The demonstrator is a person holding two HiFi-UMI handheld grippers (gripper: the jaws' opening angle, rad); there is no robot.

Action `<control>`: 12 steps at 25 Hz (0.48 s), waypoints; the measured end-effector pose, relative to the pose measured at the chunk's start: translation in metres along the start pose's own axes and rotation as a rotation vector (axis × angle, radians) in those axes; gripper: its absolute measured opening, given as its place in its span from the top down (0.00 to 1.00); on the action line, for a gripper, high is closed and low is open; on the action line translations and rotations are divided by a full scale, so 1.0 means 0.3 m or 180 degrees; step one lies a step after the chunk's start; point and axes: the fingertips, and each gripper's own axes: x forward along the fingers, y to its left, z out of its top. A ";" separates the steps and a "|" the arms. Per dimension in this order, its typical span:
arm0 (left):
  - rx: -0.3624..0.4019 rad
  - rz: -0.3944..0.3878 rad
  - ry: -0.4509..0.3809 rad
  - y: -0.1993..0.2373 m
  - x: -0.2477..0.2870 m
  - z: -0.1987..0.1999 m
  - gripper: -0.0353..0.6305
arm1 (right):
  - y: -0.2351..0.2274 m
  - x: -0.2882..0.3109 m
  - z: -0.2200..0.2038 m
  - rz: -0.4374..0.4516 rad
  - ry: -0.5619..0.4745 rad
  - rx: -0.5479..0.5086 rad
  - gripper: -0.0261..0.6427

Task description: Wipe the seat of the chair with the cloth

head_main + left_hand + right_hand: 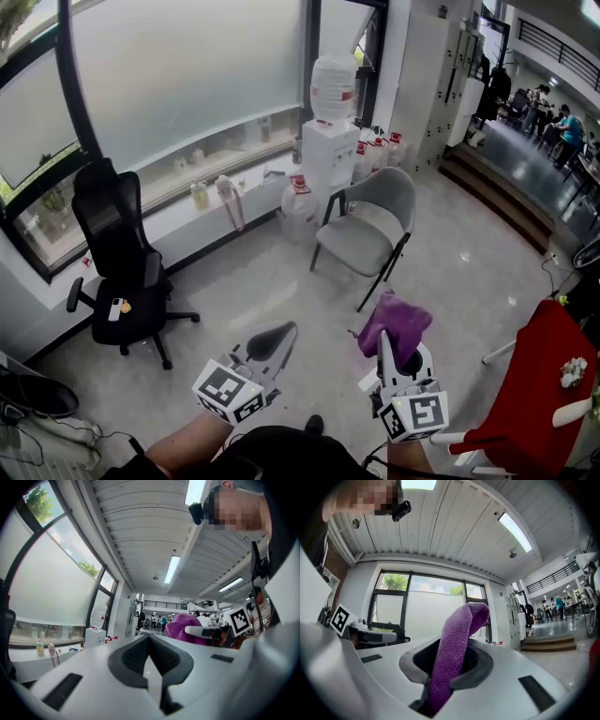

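A grey chair [368, 230] with black legs stands on the pale floor ahead, its seat [353, 246] bare. My right gripper [385, 343] is shut on a purple cloth [397, 322], held up in the air short of the chair; in the right gripper view the cloth [454, 654] rises from between the jaws and folds over at the top. My left gripper [274, 342] is shut with nothing in it, to the left of the right one and also well short of the chair. The left gripper view shows the cloth [185, 627] off to its right.
A black office chair [122, 267] stands at the left by the window. A water dispenser [330, 141] and bottles sit behind the grey chair. A red chair [534, 389] is close on my right. Steps [497, 192] lead up at the far right, with people beyond.
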 end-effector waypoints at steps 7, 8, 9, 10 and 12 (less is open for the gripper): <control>0.0002 0.0058 -0.0009 0.007 0.165 -0.011 0.94 | -0.153 0.070 0.011 0.0070 -0.0047 -0.0017 0.87; 0.0010 0.0069 0.0004 0.011 0.184 -0.018 0.94 | -0.170 0.079 0.008 0.0081 -0.0060 -0.0013 0.87; 0.0009 0.0093 0.0024 0.016 0.200 -0.027 0.94 | -0.185 0.088 0.004 0.0097 -0.0071 -0.0014 0.87; 0.0004 0.0122 0.0044 0.021 0.214 -0.035 0.94 | -0.199 0.098 0.002 0.0117 -0.0073 -0.0021 0.87; 0.0005 0.0162 0.0073 0.033 0.244 -0.044 0.94 | -0.225 0.122 -0.003 0.0153 -0.0056 -0.0032 0.87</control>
